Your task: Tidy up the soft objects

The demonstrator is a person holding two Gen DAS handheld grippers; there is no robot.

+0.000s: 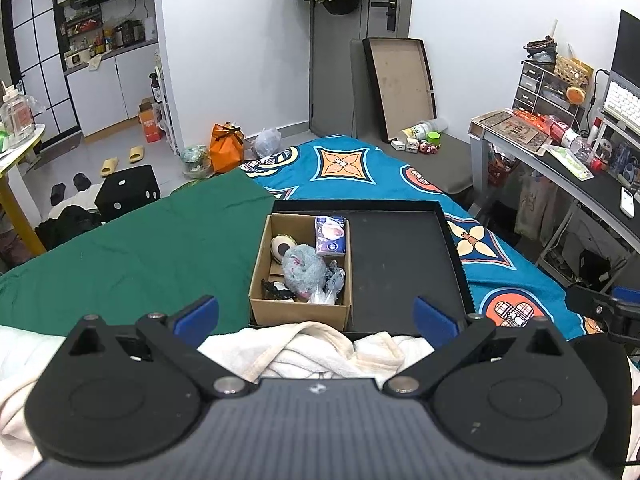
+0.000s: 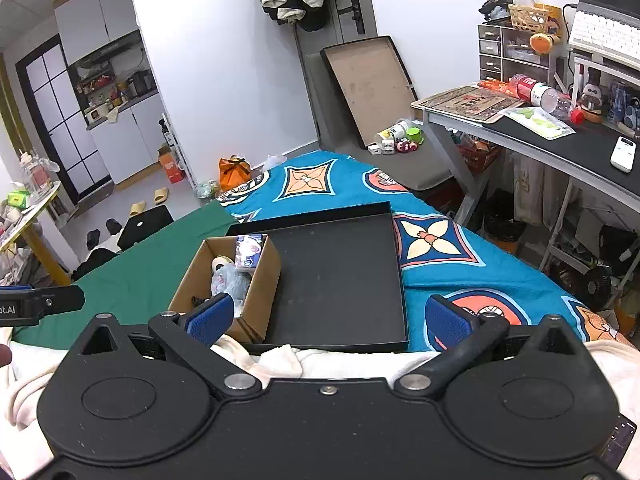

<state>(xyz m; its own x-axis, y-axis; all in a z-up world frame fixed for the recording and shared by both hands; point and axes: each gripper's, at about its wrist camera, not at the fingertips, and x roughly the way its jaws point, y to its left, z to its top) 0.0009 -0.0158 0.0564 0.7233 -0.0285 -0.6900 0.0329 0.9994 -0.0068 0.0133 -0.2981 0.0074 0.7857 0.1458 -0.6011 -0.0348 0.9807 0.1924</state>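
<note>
Bed (image 1: 120, 264) fills the middle ground, half under a plain green sheet, half under a blue patterned quilt (image 1: 360, 168) running off toward 1 o'clock.

Shallow black rectangular tray (image 1: 404, 264) lies flat on the bed at 12 o'clock from both cameras. Its right half is bare.

Open brown cardboard box (image 1: 300, 308) sits inside the tray, against its left wall. Contents, big to small: a grey fuzzy plush toy (image 1: 302, 268) in the centre; a small printed tissue pack (image 1: 330, 236) standing at the box's 1 o'clock corner; a cream round soft item with a dark spot (image 1: 282, 246) at 11 o'clock; a crinkled clear plastic wrapper (image 1: 330, 288) at 5 o'clock; a small black-and-white item (image 1: 276, 290) at 7 o'clock, too small to identify.

White and cream towelling fabric (image 1: 304, 348) is bunched at 6 o'clock, touching the tray's near edge, lying under both tools.

Left hand-held gripper (image 1: 316, 314): blue-padded fingers spread wide, nothing between them, hovering above the fabric and the near box wall.

Right hand-held gripper (image 2: 330, 318): fingers likewise spread wide and empty, above the fabric at the tray's near edge; its left pad overlaps the box corner in view.
</note>
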